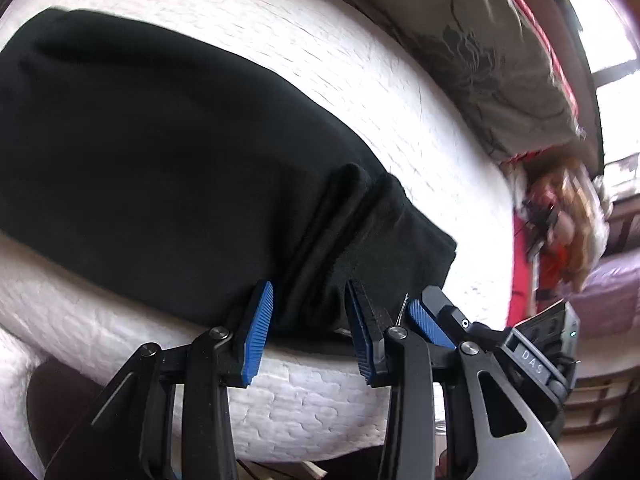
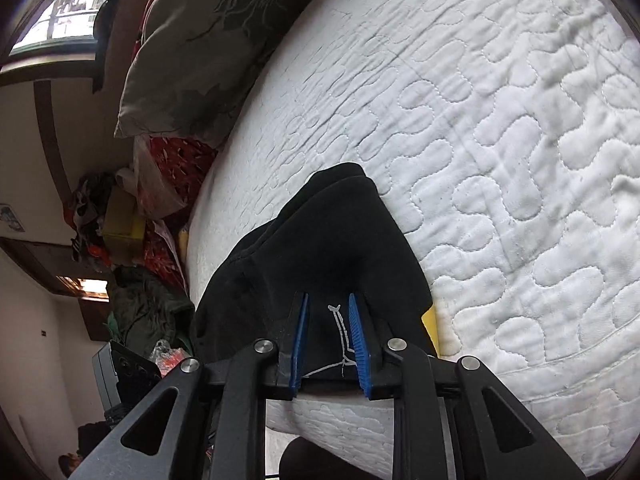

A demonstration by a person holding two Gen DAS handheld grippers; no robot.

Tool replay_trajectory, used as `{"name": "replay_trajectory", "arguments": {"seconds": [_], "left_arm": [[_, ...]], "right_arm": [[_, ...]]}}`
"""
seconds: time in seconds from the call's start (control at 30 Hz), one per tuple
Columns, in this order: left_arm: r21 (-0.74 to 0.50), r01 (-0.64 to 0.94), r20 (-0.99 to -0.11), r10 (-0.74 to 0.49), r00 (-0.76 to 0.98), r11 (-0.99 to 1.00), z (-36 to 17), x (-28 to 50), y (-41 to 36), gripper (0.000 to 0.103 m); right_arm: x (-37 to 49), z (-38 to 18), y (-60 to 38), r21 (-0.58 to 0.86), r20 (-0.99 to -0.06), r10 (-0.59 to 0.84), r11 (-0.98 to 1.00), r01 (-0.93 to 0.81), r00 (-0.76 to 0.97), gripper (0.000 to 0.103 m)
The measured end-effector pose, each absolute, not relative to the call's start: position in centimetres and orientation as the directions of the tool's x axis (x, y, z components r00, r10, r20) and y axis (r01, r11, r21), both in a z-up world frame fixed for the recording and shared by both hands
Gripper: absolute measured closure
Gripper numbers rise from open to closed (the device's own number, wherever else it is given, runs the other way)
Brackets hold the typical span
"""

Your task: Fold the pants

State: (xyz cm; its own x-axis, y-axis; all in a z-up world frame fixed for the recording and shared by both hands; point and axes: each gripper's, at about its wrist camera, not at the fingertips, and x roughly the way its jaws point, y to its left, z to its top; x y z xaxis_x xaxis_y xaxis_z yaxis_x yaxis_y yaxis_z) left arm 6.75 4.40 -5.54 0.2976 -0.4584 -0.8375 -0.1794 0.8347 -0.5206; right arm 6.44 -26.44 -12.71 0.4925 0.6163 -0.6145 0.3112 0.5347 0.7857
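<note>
Black pants lie across a white quilted mattress. In the left wrist view my left gripper stands at the mattress's near edge, its blue pads apart on either side of the bunched end of the pants, not clamped. My right gripper shows beside it, a blue pad just right of the left one. In the right wrist view my right gripper has its blue pads narrowly apart around black pants fabric with white stitching; the fabric fills the gap.
A grey flowered pillow lies at the mattress's far side, with red bedding and a clutter pile past it. A window is beyond. The mattress stretches right of the pants.
</note>
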Motion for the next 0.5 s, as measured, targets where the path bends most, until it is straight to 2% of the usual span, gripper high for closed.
{"name": "replay_trajectory", "arguments": {"seconds": [0.23, 0.3, 0.5], "left_arm": [[-0.497, -0.238, -0.828, -0.374, 0.418, 0.835, -2.7, 5.2, 12.4, 0.068], [-0.477, -0.278, -0.832, -0.327, 0.447, 0.833, -2.1, 5.2, 16.2, 0.068], [-0.502, -0.416, -0.822, -0.27, 0.501, 0.759, -2.5, 5.4, 24.7, 0.068]], "right_arm": [[5.7, -10.3, -25.6, 0.789, -0.604, 0.623, 0.555, 0.264, 0.497, 0.075], [5.7, -9.7, -24.8, 0.796, -0.595, 0.636, 0.55, 0.252, 0.492, 0.071], [6.1, -8.6, -21.2, 0.792, -0.598, 0.665, 0.576, 0.203, 0.446, 0.071]]}}
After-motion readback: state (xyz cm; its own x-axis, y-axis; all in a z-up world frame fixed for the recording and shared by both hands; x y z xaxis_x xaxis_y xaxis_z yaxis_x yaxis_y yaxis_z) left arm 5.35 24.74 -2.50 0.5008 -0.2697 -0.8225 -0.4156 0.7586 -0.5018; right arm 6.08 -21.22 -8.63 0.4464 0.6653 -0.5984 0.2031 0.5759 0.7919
